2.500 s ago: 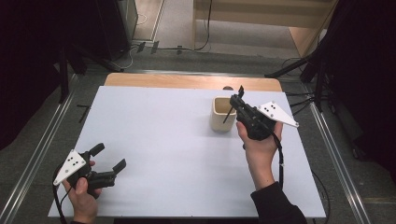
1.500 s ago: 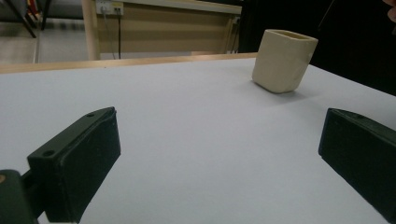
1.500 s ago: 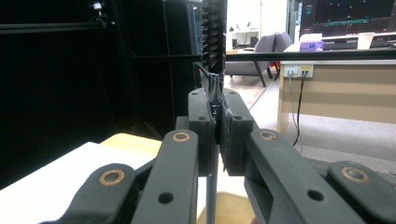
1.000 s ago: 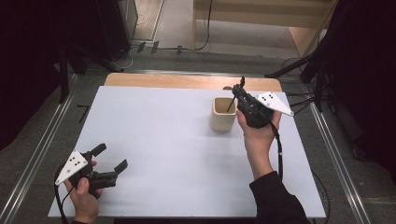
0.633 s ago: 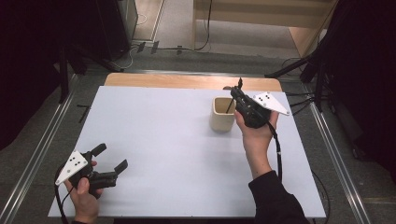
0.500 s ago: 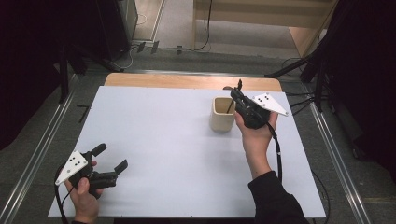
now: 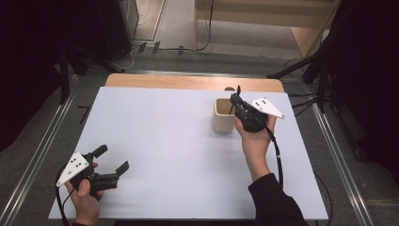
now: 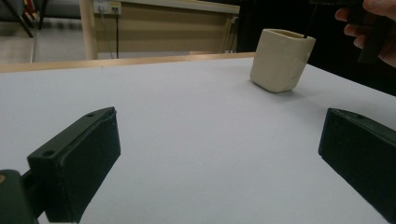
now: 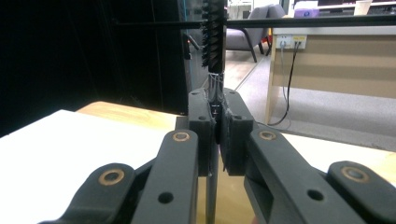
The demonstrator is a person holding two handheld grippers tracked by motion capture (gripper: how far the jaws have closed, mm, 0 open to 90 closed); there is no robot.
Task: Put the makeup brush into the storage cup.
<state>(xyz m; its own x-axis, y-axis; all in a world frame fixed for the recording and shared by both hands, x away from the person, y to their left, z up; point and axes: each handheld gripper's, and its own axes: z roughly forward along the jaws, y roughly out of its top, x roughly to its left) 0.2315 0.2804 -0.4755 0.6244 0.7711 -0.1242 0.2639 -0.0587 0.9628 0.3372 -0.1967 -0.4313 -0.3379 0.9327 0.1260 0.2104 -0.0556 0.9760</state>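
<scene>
Now that the right tool (image 7: 238,100) has moved over to the cream square cup (image 7: 223,115) on the white worktop (image 7: 164,155), tightly holding a thin black bristle brush (image 9: 214,35), it looks ready to drop it in, while the left tool (image 7: 112,159) rests wide open.

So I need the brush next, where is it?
The brush is clamped in the right gripper, beside the cream cup at the table's far right.

Your left gripper (image 7: 112,165) rests low with jaws spread wide; your right gripper (image 7: 236,100) is raised, jaws clamped together.
</scene>
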